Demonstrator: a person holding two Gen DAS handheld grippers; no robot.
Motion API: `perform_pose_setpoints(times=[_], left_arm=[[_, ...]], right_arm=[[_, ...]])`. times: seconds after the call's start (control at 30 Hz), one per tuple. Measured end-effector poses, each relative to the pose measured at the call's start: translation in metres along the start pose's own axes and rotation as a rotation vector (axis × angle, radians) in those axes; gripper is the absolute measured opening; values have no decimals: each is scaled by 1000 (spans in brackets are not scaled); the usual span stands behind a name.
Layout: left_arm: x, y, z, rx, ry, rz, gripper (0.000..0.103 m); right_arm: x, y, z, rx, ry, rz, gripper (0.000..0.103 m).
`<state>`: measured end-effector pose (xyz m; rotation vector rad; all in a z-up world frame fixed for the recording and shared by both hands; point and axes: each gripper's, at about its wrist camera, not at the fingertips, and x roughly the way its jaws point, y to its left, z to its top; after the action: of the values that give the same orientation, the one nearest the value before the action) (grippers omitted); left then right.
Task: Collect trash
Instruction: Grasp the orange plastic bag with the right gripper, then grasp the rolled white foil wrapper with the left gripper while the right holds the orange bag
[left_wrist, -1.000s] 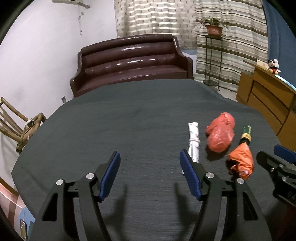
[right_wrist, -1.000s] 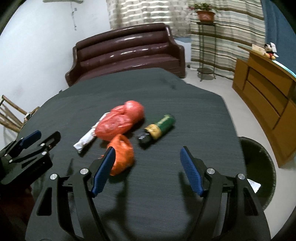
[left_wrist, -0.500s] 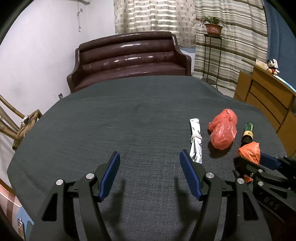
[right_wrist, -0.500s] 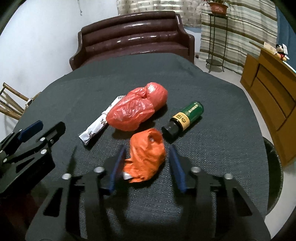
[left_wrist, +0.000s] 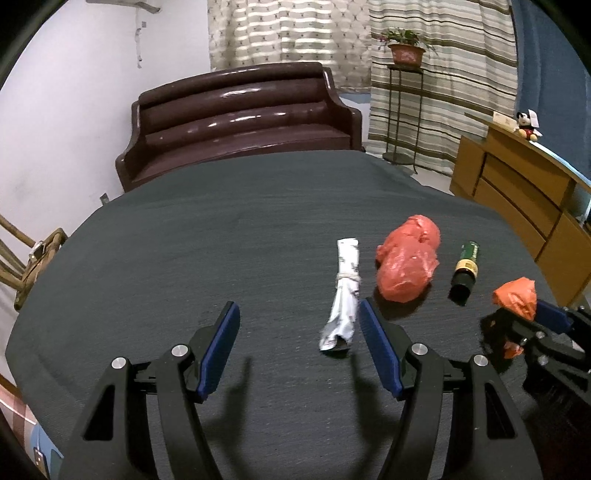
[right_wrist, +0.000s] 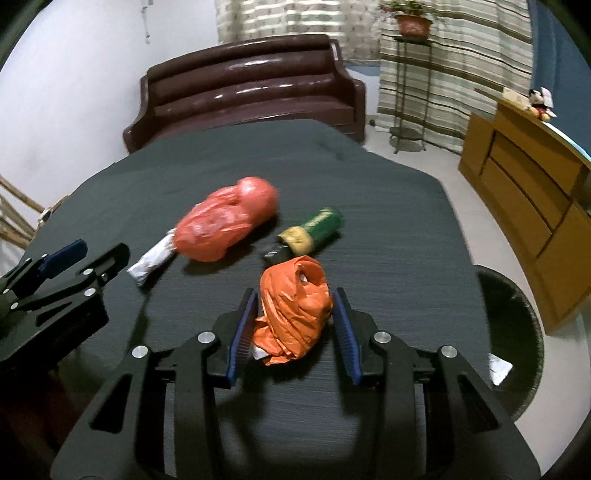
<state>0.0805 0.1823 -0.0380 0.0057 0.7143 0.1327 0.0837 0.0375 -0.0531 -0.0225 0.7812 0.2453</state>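
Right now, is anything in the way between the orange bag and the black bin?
Nothing visible. The right tool has just been closing on the orange bag; only bare tabletop lies between it and the black bin beside the table.

My pads (right_wrist: 246, 325) squeeze crinkly glossy orange plastic (right_wrist: 293, 310); matt woven dark cloth (right_wrist: 388, 236) covers the table, glossy leather sofa (right_wrist: 243, 92) behind

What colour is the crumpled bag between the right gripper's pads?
Orange; the crumpled bag shows best in the right wrist view.

Bottle (right_wrist: 314, 232) right of bag (right_wrist: 225, 225) – roll (right_wrist: 153, 258) left, all on table (right_wrist: 388, 221)
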Motion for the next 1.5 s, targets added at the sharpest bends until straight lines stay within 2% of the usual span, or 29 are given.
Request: perform_pose_setpoints(times=[0.17, 0.5, 0.8, 1.13, 1.37, 1.5], left_arm=[[11, -10, 6, 20, 15, -11, 65], [38, -13, 13, 4, 118, -47, 65], [43, -11, 9, -4, 167, -95, 46], [44, -15, 11, 0, 166, -98, 45], [44, -15, 11, 4, 158, -92, 20], [42, -16, 8, 15, 152, -95, 18]], right_arm=[[4, -24, 5, 42, -3, -23, 40], [19, -40, 17, 61, 10, -25, 40], [24, -43, 17, 64, 26, -16, 40], [24, -44, 18, 62, 27, -18, 40], [25, -44, 20, 60, 33, -16, 40], [25, -45, 20, 58, 33, -19, 40]])
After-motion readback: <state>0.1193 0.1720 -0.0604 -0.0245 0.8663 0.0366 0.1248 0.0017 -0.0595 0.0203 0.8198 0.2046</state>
